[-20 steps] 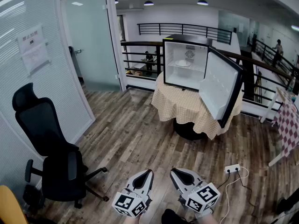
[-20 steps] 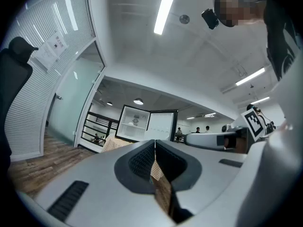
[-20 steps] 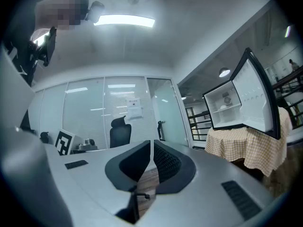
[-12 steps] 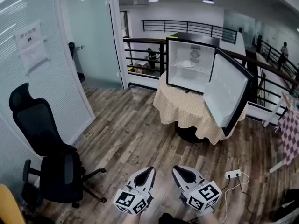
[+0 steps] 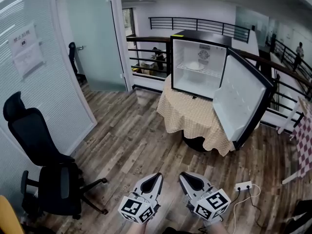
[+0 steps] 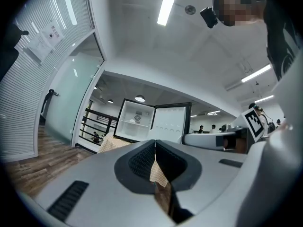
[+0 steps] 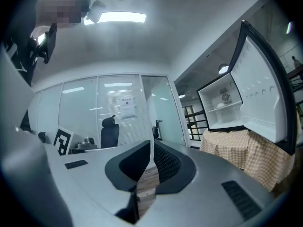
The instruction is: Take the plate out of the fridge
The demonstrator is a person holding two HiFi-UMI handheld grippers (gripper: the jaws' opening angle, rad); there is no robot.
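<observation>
A small black fridge (image 5: 183,39) stands on a round table with a checked cloth (image 5: 190,113), its door (image 5: 241,99) swung open to the right. Inside, a white plate (image 5: 195,66) lies on the upper shelf; the fridge (image 6: 137,119) also shows far off in the left gripper view and the fridge (image 7: 222,103) at the right of the right gripper view. My left gripper (image 5: 157,178) and right gripper (image 5: 182,177) hang side by side low in the head view, well short of the table. Both are shut with nothing between the jaws.
A black office chair (image 5: 41,162) stands at the left by a glass partition (image 5: 58,77). A white power strip with its cable (image 5: 243,186) lies on the wooden floor at the right. A black railing (image 5: 146,57) runs behind the table. A checked table edge (image 5: 304,145) shows far right.
The fridge and table have grown larger and nearer in the head view, and the chair has slid toward the left edge. Both grippers keep their place low in the frame, still shut.
</observation>
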